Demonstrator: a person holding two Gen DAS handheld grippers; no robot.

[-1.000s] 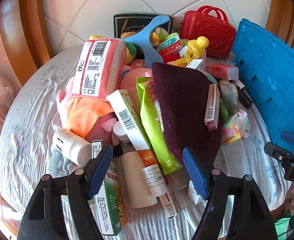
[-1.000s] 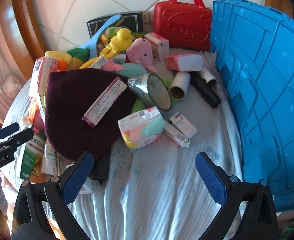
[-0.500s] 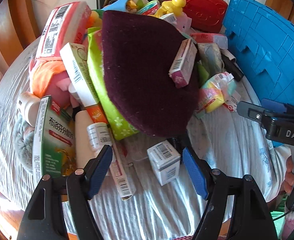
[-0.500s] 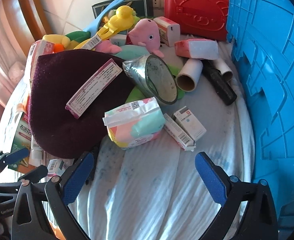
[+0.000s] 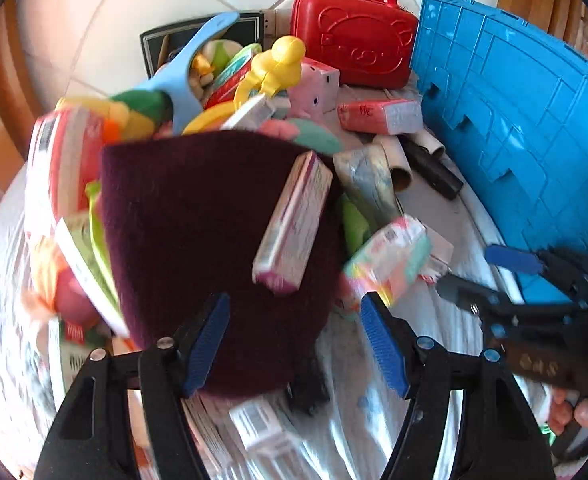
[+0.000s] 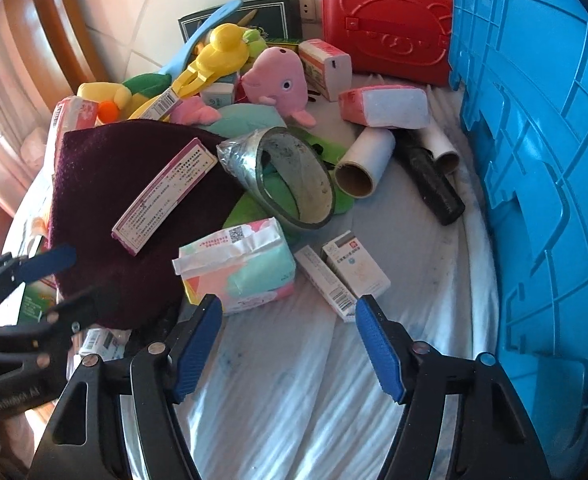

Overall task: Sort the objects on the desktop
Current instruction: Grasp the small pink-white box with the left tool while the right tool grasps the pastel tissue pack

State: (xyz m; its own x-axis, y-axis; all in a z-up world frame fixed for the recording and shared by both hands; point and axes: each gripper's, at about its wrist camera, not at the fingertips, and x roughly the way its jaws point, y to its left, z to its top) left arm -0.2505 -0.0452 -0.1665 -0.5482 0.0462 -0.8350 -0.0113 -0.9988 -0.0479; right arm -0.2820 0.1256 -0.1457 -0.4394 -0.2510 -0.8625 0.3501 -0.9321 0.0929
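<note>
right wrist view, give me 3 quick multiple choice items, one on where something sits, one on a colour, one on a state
1. Where does the long pink-edged box lie?
A. on the dark maroon cloth
B. inside the blue crate
C. on the red case

2. What colour is the plush toy beside the yellow toy?
A. white
B. pink
C. black

3. How is the right gripper?
A. shut on the tape roll
B. shut on a cardboard tube
C. open, holding nothing

Key: 1 A, the box rests across the cloth. 2 B, its head is plainly pink. 3 C, only bare tablecloth shows between its pads.
</note>
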